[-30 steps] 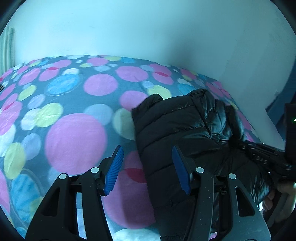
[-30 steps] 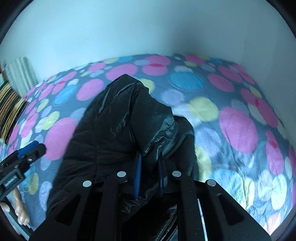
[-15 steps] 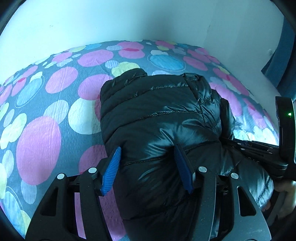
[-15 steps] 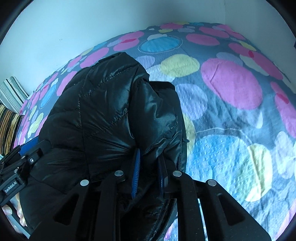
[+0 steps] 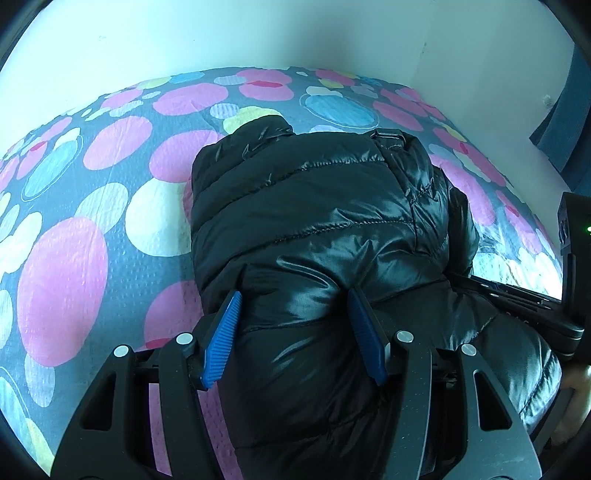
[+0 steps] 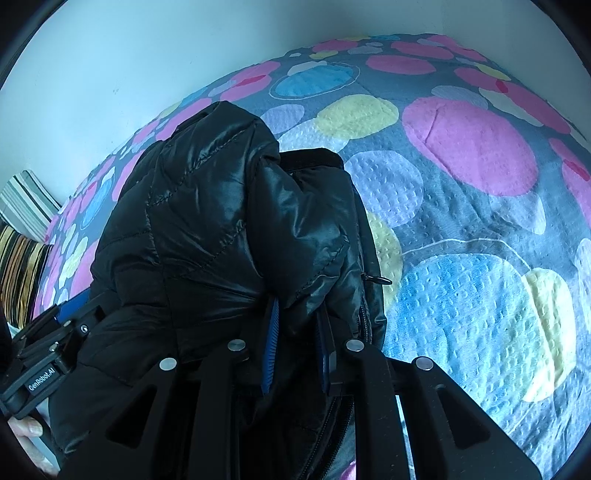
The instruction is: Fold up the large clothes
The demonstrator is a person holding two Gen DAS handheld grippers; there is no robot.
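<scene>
A black quilted puffer jacket (image 5: 314,229) lies bunched on a bed with a dotted cover (image 5: 66,258). My left gripper (image 5: 295,314) is open; its blue pads straddle a bulge of the jacket at its near edge. My right gripper (image 6: 295,317) is shut on a fold of the jacket (image 6: 229,206) near its zipper side. The right gripper's body shows at the right edge of the left wrist view (image 5: 535,306). The left gripper shows at the lower left of the right wrist view (image 6: 48,354).
White walls (image 5: 258,29) bound the bed at the back and right. A striped pillow (image 6: 18,236) lies at the far left of the right wrist view. A dark blue curtain or panel (image 5: 569,110) stands at the right.
The left gripper has moved right over the jacket, and now straddles its near edge. The right gripper stays shut on the jacket and has come lower and closer to the bed.
</scene>
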